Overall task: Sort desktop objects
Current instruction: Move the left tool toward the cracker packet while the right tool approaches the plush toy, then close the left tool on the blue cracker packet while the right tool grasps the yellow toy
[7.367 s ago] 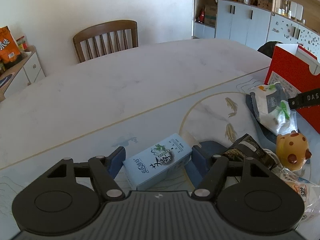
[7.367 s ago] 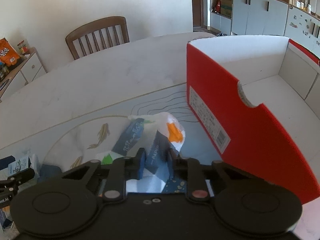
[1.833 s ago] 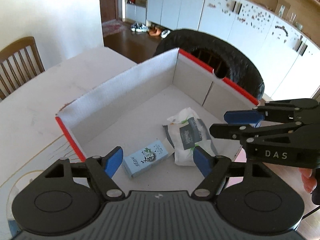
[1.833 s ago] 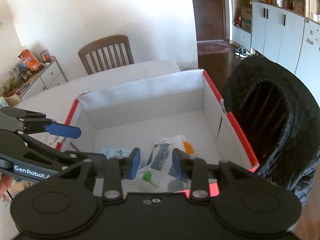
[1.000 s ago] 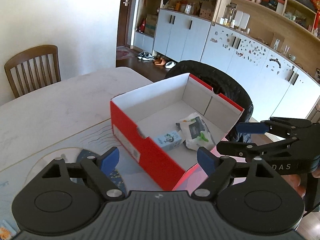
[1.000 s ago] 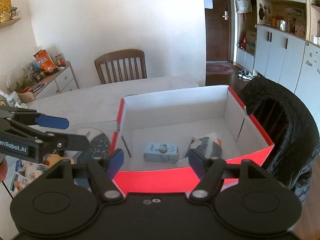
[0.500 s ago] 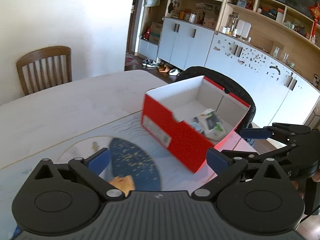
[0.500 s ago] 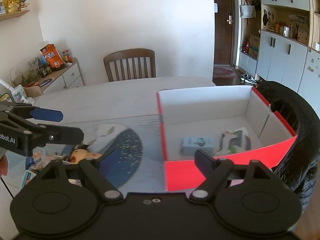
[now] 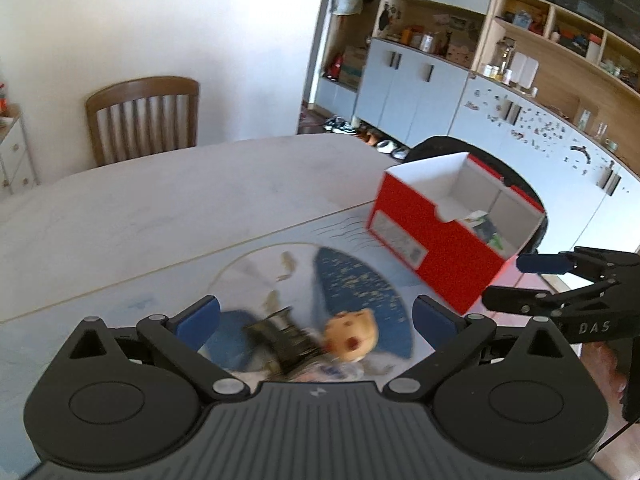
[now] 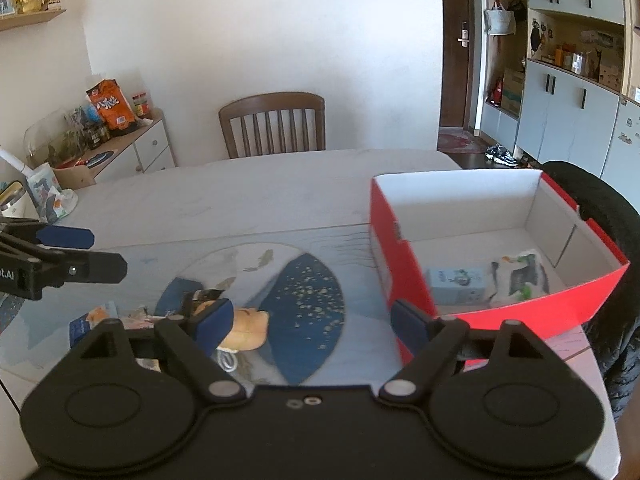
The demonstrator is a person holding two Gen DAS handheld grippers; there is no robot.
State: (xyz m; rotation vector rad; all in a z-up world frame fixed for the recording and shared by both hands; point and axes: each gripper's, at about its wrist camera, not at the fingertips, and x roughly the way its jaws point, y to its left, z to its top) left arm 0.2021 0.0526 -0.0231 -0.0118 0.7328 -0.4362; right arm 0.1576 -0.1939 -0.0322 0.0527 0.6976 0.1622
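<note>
Both grippers wide apart, holding nothing.
Left gripper (image 9: 316,318) is up off the surface, pads spread. Right gripper (image 10: 311,320) is level beside it on the right, fingers equally spread, pointing the same way.

The little blue carton (image 10: 456,285) and the white packet (image 10: 520,276) were out on the surface before; now both lie inside the red box (image 10: 404,276). The left gripper (image 9: 316,316) held the carton and the right gripper (image 10: 310,318) held the packet, but now both have their jaws wide apart and hold nothing. Both have pulled back from the box, and the left one now hangs over the yellow spotted toy (image 9: 354,338)
</note>
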